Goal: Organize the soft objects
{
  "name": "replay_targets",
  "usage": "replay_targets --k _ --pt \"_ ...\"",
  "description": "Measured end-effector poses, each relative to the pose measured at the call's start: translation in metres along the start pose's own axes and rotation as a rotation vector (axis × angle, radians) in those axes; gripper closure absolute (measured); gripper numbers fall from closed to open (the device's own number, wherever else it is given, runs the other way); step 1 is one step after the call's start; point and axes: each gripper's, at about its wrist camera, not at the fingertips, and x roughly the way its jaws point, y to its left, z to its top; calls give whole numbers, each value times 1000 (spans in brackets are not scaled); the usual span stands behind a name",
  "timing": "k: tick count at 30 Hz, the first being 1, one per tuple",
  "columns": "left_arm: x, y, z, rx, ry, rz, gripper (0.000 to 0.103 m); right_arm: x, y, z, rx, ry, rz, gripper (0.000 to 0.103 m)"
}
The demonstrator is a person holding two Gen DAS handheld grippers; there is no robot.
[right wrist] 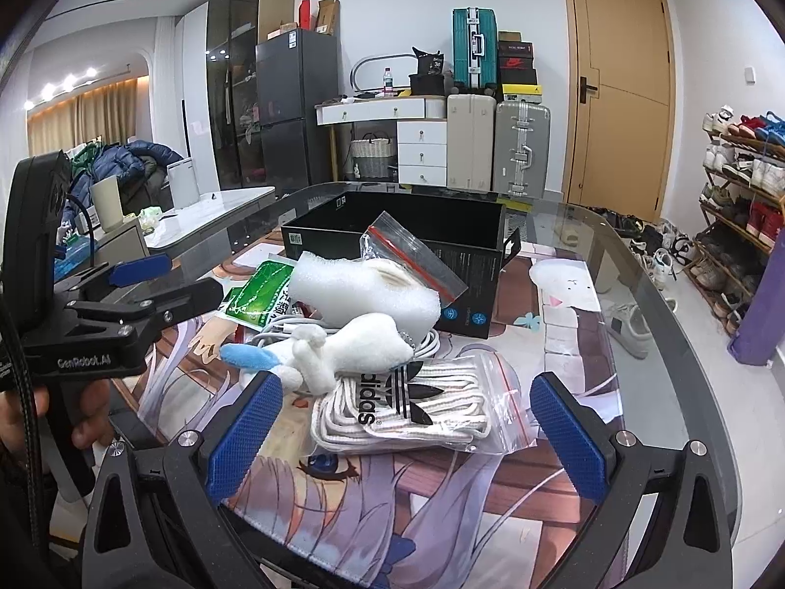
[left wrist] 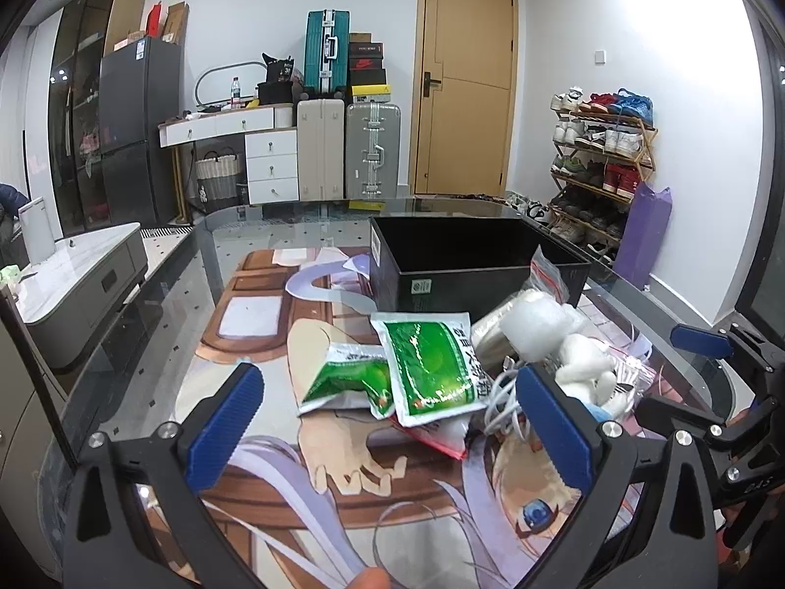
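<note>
our right gripper (right wrist: 405, 434) is nearest the lens, jaws wide apart and holding nothing, straddling the zip bag of white laces (right wrist: 417, 405) without touching it. left gripper (left wrist: 387, 429) same deal: jaws apart, empty, hovering short of the pile. going big to small: glass table (right wrist: 638, 294) with the printed mat (left wrist: 255, 324) on it, then the black box (left wrist: 471, 250) at the far side of the mat, open-topped, and as far as we can see nothing is in it. in front of the box sits the pile: white foam block (right wrist: 363, 289), plush toy (right wrist: 338, 348) lying across the laces bag, two green packets (left wrist: 427, 368) overlapping on the left side, a clear red-seal zip bag (right wrist: 417, 255) leaning against the box wall, white cable (left wrist: 505, 407) tangled underneath. progress, our read: nothing sorted yet, every soft item still outside the box. laces bag looks like the first pick for the right side, green packets for the left.
</note>
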Motion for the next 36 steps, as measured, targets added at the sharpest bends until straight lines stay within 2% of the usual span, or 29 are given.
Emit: replay_targets --k 12,28,31,36 --pt "12 4 2 16 14 9 0 21 0 -14 5 100 -1 0" --pt "15 2 1 16 32 -14 0 61 -3 -5 -16 197 -22 0" --pt "15 1 0 15 33 -16 0 68 -10 -4 10 233 -8 1" --pt "16 0 -1 17 39 -23 0 71 -22 -3 54 241 35 1"
